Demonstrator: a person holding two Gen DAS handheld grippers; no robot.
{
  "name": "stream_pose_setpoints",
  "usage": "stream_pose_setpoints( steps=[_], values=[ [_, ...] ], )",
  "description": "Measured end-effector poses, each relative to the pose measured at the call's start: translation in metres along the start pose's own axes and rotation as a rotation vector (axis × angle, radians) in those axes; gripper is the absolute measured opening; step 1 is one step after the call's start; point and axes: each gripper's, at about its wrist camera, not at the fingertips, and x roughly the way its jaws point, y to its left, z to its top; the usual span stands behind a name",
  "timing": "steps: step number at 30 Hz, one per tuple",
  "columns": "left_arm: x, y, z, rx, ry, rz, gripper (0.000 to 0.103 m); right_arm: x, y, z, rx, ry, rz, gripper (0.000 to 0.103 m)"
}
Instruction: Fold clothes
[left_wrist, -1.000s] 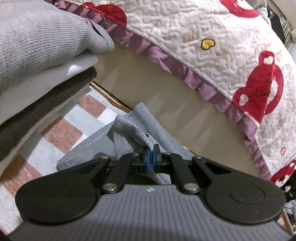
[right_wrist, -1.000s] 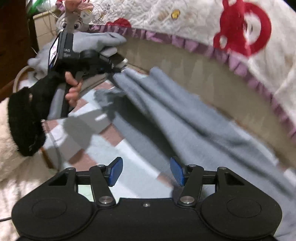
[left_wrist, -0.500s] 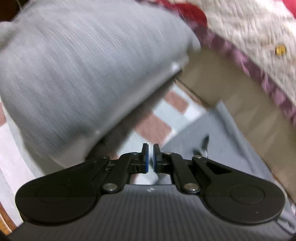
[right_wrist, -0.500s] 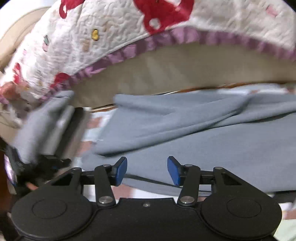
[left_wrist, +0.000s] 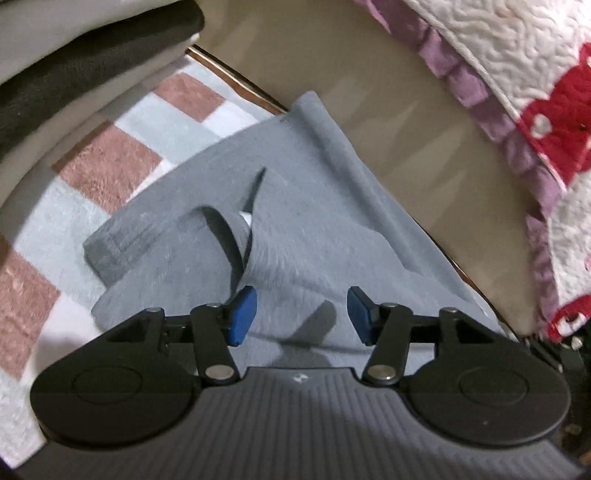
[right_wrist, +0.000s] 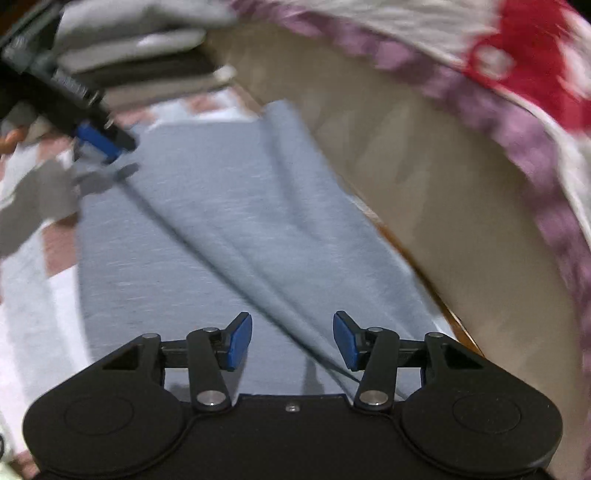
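Released grey garment (left_wrist: 314, 221) — beyond parted jaws

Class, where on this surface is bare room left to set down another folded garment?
Bare checked blanket lies between the folded stack and the grey garment. The garment's far edge runs close along the beige band below the quilt: crowded.

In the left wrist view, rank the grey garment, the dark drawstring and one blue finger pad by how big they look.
1. grey garment, by far the largest.
2. dark drawstring and blue finger pad: too close to rank; the pad sits nearer the camera.
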Motion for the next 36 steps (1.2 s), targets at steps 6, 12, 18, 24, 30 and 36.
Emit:
stream_pose_setpoints(
  steps=[6, 12, 18, 24, 30, 36],
  values=[
    [-0.003, -0.036, 0.002, 0.176, -0.08, -0.047, 0.0, -0.005, -0.008, -0.031, -0.074, 0.061, -0.054, 0.054],
    [-0.007, -0.079, 0.017, 0.37, -0.157, -0.073, 0.0, -0.01, -0.027, -0.035, -0.123, 0.083, -0.081, 0.054],
    [0.009, -0.042, 0.032, 0.271, -0.03, 0.008, 0.033, 0.003, -0.039, -0.029, -0.129, 0.099, -0.079, 0.05],
    [-0.012, -0.025, 0.018, 0.369, -0.007, 0.098, 0.053, 0.016, -0.039, -0.025, -0.144, 0.104, -0.032, 0.008],
    [0.017, -0.022, 0.009, 0.314, 0.049, 0.078, 0.062, 0.031, -0.038, -0.026, -0.184, 0.102, -0.074, 0.01],
    [0.022, -0.047, -0.01, 0.445, 0.026, 0.049, 0.006, 0.047, -0.038, -0.028, -0.219, 0.103, -0.123, 0.027]
  ],
)
